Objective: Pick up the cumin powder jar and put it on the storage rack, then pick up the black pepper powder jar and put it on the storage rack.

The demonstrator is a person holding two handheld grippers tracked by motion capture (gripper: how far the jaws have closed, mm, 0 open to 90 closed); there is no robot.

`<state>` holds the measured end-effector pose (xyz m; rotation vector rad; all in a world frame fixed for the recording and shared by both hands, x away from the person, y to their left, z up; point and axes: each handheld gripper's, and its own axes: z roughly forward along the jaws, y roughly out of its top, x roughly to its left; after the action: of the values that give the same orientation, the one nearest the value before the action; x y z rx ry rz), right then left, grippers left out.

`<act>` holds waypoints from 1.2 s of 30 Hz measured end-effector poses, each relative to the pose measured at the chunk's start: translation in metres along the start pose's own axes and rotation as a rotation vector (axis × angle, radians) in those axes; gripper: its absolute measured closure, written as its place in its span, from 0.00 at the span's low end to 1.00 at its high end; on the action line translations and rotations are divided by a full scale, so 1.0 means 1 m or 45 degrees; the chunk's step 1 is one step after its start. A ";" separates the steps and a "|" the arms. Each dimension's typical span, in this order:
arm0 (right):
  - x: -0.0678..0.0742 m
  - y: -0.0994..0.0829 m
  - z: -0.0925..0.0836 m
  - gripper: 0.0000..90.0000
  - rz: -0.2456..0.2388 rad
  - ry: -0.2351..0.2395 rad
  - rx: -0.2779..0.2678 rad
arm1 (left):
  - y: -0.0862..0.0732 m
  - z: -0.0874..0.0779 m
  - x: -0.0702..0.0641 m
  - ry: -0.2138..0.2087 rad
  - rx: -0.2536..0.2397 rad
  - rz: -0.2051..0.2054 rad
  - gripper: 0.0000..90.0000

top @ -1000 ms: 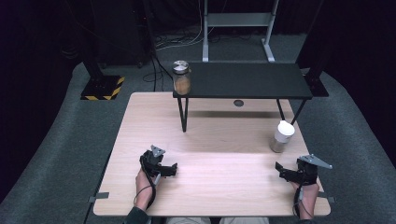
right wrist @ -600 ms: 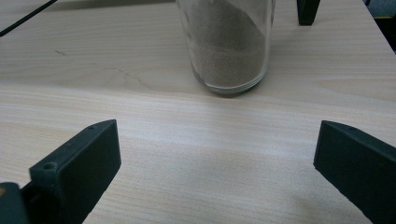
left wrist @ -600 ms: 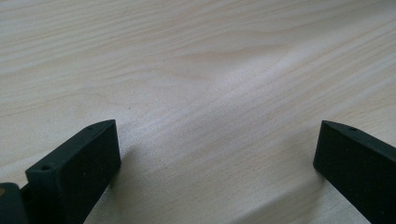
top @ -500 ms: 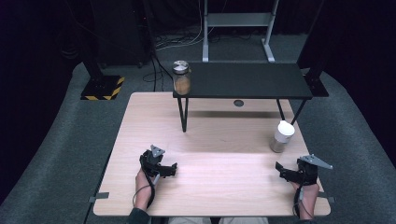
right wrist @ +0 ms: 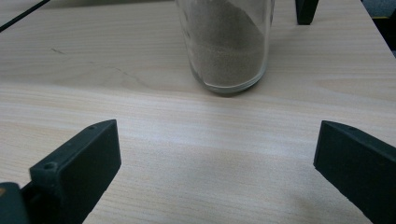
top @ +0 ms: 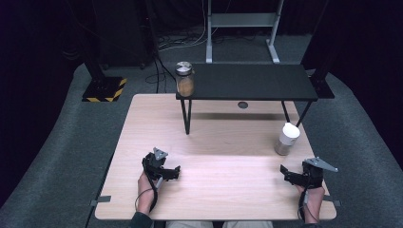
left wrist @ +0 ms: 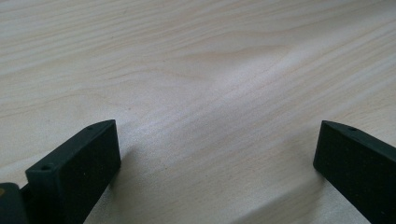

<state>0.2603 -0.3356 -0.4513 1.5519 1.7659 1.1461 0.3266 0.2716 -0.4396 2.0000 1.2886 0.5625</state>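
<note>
A glass jar with a white lid (top: 287, 138), part filled with brownish grains, stands on the wooden table (top: 223, 142) at the right. In the right gripper view this jar (right wrist: 225, 44) is upright just beyond my right gripper (right wrist: 217, 156), which is open with nothing between its jaws. That right gripper (top: 286, 173) rests low near the table's front right corner. My left gripper (top: 174, 172) lies at the front left, also open, and my left gripper (left wrist: 217, 156) has bare wood between its jaws. A second jar with a metal lid (top: 184, 78) stands on the left end of a black shelf (top: 247, 83).
The black shelf stands on thin legs (top: 187, 116) across the back of the table, with a small round dark spot (top: 243, 104) under it. A black and yellow striped base (top: 105, 89) sits on the floor at the left.
</note>
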 end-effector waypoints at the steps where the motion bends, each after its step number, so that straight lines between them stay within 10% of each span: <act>1: 0.000 0.000 0.000 0.00 0.000 0.000 0.000 | 0.000 0.000 0.000 0.000 0.000 0.000 0.00; 36: 0.007 0.000 0.000 0.00 -0.004 -0.054 -0.016 | 0.000 0.000 0.000 0.000 0.001 -0.001 0.00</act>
<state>0.2590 -0.3287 -0.4505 1.5543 1.7298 1.1128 0.3268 0.2716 -0.4394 2.0001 1.2890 0.5617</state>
